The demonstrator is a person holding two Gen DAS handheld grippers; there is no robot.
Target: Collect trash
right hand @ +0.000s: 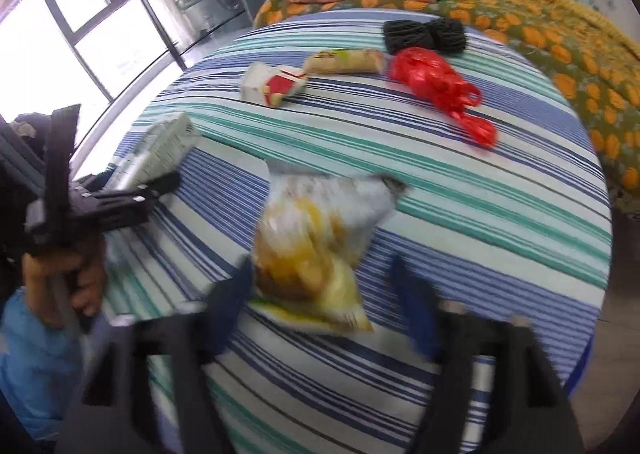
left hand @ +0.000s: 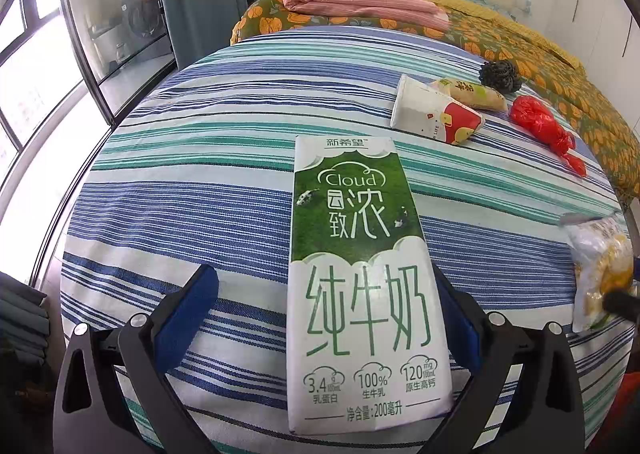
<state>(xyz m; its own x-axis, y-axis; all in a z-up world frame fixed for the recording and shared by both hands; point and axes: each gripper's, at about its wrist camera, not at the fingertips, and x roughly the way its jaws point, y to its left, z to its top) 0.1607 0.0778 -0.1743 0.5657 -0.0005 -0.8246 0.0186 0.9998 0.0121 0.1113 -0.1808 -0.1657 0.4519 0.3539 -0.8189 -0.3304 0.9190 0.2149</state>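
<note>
I take the striped bedsheet (left hand: 208, 158) as my reference surface; every item of trash lies on it. The milk carton (left hand: 360, 278) lies flat at the sheet's near edge, inside my left gripper (left hand: 324, 318), whose jaws stand apart: the right pad is at the carton's side, while the left pad is clear of it. My right gripper (right hand: 320, 306) is spread wide around the yellow snack bag (right hand: 316, 250), which rests mid-sheet; that view is blurred, and I cannot tell whether either pad touches the bag. Farther up the sheet lie the paper cup (left hand: 434, 116), the red plastic bag (left hand: 540, 122), the beige wrapper (left hand: 470, 94) and the black scrubber (left hand: 500, 74).
</note>
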